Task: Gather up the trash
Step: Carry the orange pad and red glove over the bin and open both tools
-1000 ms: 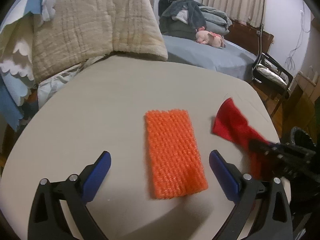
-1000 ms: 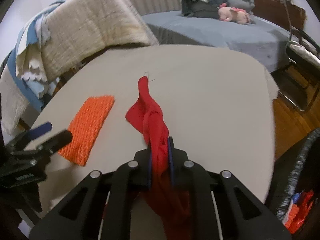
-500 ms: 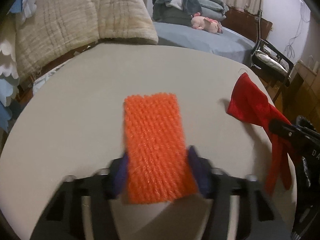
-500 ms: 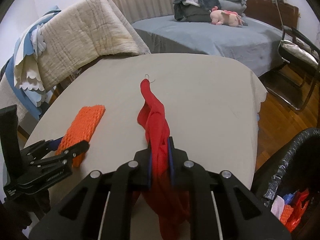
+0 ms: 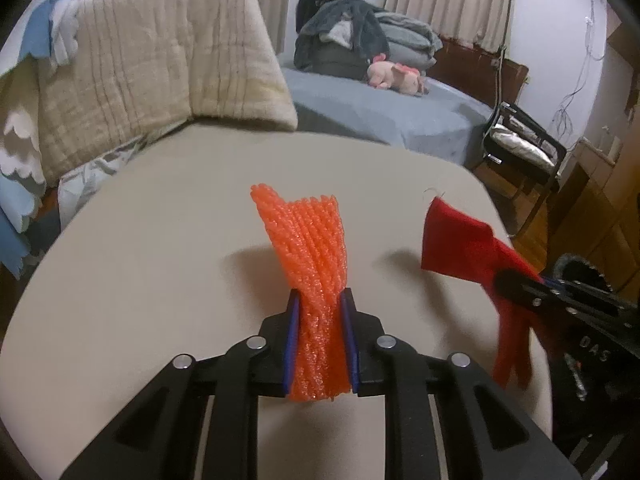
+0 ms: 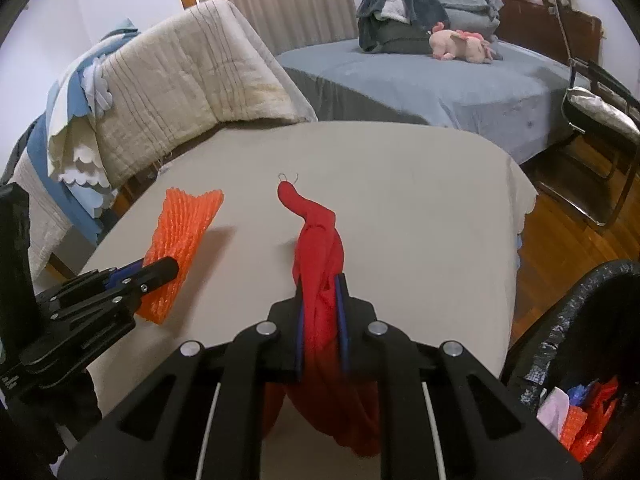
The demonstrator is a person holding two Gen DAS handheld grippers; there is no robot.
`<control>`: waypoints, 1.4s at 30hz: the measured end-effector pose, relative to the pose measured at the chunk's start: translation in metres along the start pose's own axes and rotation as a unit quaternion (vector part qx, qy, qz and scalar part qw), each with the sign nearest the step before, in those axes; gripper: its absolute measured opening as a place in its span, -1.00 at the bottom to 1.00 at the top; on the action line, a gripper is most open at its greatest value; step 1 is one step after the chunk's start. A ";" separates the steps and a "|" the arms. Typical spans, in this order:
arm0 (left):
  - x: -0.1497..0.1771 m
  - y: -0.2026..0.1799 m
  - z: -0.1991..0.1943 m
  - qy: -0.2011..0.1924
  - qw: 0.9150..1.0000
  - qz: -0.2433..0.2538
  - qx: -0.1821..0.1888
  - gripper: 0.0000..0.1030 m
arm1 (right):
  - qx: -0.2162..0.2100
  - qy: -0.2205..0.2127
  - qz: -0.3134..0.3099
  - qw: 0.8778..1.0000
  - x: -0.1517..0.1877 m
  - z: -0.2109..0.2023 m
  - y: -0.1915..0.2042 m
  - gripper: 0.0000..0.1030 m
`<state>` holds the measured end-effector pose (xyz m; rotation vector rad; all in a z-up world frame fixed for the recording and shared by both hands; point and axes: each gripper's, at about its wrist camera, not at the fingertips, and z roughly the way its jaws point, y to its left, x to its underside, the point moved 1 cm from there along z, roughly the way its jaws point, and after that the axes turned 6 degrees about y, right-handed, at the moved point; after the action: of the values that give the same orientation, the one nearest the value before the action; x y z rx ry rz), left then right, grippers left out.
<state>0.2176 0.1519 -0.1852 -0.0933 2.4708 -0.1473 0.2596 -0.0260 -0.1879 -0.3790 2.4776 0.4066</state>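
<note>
Spreading across both views, the beige table point(image 5: 168, 248) carries shadows beneath both raised pieces. At the right edge, beside the table, a black-lined trash bin point(image 6: 580, 320) holds colourful scraps. The left gripper point(image 5: 319, 334) pinches the orange foam net point(image 5: 312, 248) between its blue pads, the net bunched and lifted off the tabletop. The right gripper point(image 6: 320, 320) clamps the red cloth point(image 6: 318, 248), which stands up ahead of the fingers and hangs limp behind them.
</note>
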 end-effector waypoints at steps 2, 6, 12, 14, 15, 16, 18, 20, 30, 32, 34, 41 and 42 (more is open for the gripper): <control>-0.001 -0.005 -0.008 -0.006 1.000 0.003 0.000 -0.62 | -0.002 -0.005 0.001 1.000 -0.001 -0.005 0.001 -0.76; -0.004 -0.014 -0.022 -0.012 1.000 0.008 -0.001 -0.62 | -0.005 -0.016 0.002 1.000 -0.004 -0.019 0.002 -0.76; -0.006 -0.025 -0.039 -0.020 1.000 0.006 0.005 -0.62 | -0.010 -0.032 0.002 0.999 -0.006 -0.042 0.003 -0.76; -0.007 -0.029 -0.047 -0.026 1.000 0.009 0.008 -0.62 | -0.011 -0.038 0.004 0.999 -0.006 -0.050 0.002 -0.76; -0.008 -0.031 -0.050 -0.028 0.999 0.010 0.010 -0.62 | -0.011 -0.040 0.005 0.999 -0.006 -0.056 0.001 -0.76; -0.008 -0.033 -0.053 -0.030 0.999 0.011 0.011 -0.62 | -0.012 -0.043 0.006 0.999 -0.006 -0.061 0.001 -0.76; -0.008 -0.036 -0.059 -0.035 0.999 0.013 0.013 -0.62 | -0.013 -0.053 0.008 0.998 -0.004 -0.076 -0.002 -0.76; -0.009 -0.041 -0.065 -0.040 0.999 0.015 0.017 -0.62 | -0.012 -0.060 0.009 0.998 -0.003 -0.086 -0.003 -0.76; -0.006 -0.073 -0.094 -0.057 0.997 0.033 0.043 -0.62 | 0.001 -0.091 0.014 0.996 0.009 -0.139 -0.017 -0.76; -0.005 -0.081 -0.100 -0.060 0.996 0.038 0.049 -0.62 | 0.005 -0.095 0.017 0.995 0.012 -0.148 -0.021 -0.76; -0.004 -0.089 -0.105 -0.063 0.996 0.043 0.055 -0.62 | 0.009 -0.100 0.020 0.995 0.016 -0.157 -0.026 -0.76; -0.002 -0.118 -0.117 -0.071 0.992 0.065 0.076 -0.62 | 0.028 -0.113 0.035 0.993 0.029 -0.184 -0.047 -0.76; -0.001 -0.122 -0.118 -0.072 0.992 0.068 0.078 -0.62 | 0.032 -0.115 0.037 0.992 0.032 -0.188 -0.051 -0.76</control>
<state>0.1494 0.0410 -0.0767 0.1284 2.3040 -0.2655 0.1572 -0.1477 -0.0711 -0.2019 2.2785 0.3785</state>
